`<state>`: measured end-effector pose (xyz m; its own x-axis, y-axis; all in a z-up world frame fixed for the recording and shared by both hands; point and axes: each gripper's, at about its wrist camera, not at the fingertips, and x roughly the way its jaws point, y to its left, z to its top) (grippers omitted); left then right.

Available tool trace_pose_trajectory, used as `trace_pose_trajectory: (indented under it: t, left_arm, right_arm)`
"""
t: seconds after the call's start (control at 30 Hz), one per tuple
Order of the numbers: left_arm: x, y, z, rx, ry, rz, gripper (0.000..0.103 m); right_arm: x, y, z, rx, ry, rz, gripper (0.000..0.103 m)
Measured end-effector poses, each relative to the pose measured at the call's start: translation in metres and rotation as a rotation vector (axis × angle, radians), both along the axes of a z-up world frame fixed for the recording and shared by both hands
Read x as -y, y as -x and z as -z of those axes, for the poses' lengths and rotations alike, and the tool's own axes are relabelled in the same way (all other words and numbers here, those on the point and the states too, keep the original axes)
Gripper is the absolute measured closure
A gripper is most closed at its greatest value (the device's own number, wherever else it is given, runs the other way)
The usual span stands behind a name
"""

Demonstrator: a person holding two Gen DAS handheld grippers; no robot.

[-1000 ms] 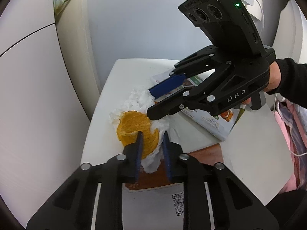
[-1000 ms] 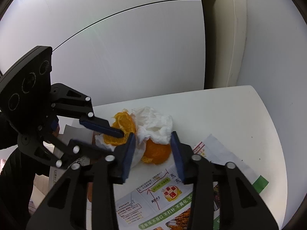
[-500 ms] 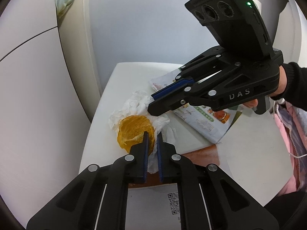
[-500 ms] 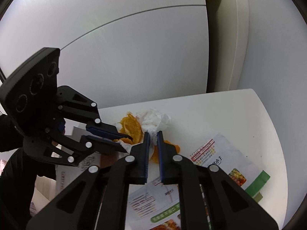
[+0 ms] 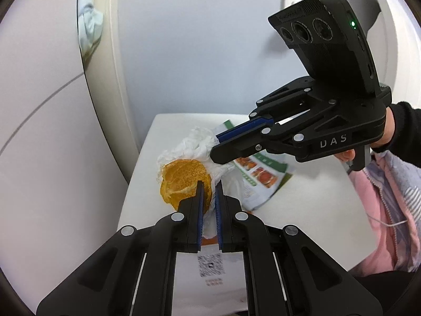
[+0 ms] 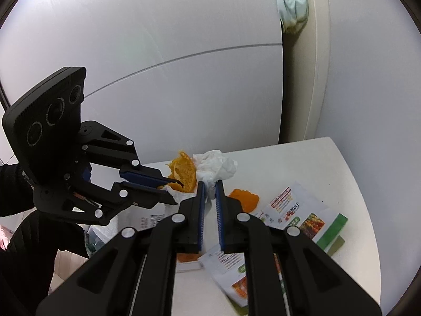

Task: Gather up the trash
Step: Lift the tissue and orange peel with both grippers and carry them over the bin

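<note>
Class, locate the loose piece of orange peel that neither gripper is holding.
In the right wrist view, the loose orange peel lies on the white table, just right of the right gripper, between the crumpled tissue and the leaflet.

Around my work spot

A printed flyer (image 6: 302,210) with food photos lies lower right on the white table (image 6: 302,158); a pale cloth (image 5: 89,23) hangs upper left; pink clothing (image 5: 389,210) fills the right edge of my left view.

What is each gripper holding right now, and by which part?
Left gripper pinches the tissue's near edge beside the orange peel; right gripper pinches the tissue's opposite side.
</note>
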<state>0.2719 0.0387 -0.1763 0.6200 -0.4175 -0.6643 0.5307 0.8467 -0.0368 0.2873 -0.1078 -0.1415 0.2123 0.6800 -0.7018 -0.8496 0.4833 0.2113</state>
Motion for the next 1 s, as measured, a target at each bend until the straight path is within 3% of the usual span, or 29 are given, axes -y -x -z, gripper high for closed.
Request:
trace_pose_trajectory:
  t: [0.4, 0.63, 1.0]
  left_arm:
    - [-0.001, 0.068, -0.040, 0.034, -0.003, -0.027, 0.096]
    - [-0.021, 0.104, -0.048, 0.040, -0.008, -0.072, 0.096]
    - [-0.061, 0.172, -0.048, 0.027, -0.009, -0.148, 0.096]
  right_arm:
    - [-0.005, 0.060, -0.029, 0.040, -0.019, -0.032, 0.093]
    - [-0.028, 0.095, -0.042, 0.058, -0.023, -0.079, 0.093]
    - [-0.070, 0.142, -0.037, 0.044, -0.027, -0.152, 0.093]
